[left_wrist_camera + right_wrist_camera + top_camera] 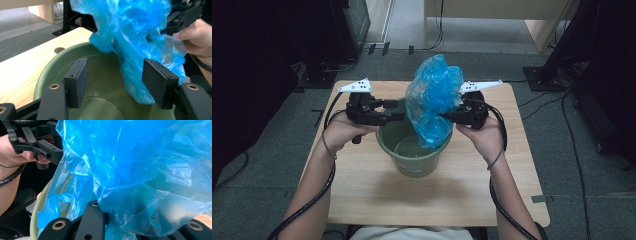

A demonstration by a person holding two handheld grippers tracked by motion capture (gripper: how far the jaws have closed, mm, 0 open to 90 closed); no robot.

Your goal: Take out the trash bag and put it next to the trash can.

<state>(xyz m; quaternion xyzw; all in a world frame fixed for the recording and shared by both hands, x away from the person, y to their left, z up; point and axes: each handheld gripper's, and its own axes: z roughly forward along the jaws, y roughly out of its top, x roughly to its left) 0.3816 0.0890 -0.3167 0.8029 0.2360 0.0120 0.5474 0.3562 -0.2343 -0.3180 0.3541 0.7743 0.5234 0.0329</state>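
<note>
Black jaw pads of the left gripper (115, 82) stand apart over the mouth of the green bucket (414, 162), with nothing pressed between them; the blue plastic bag (434, 97) hangs just beyond the far pad and may brush it, but it is not clamped there. In the high view the left gripper (394, 116) sits at the bucket's left rim, level with it. On the opposite side, the right gripper (447, 117) is closed on a bunched fold of the bag, and its own view shows the film gathered tightly over the jaw bases. Bag position: held up above the bucket, upper part ballooning above the rim, lower tail hanging into the opening on the right side. Bucket position: upright at the middle of the wooden table (362, 190), interior bare apart from that tail. Progress, as a judgement: lining the bucket is at an early stage. The bag is brought to the bucket but not opened out. Remaining work appears to be taking a second hold with the left gripper, spreading the mouth, pushing the body down inside, and folding the edge over the rim.
</note>
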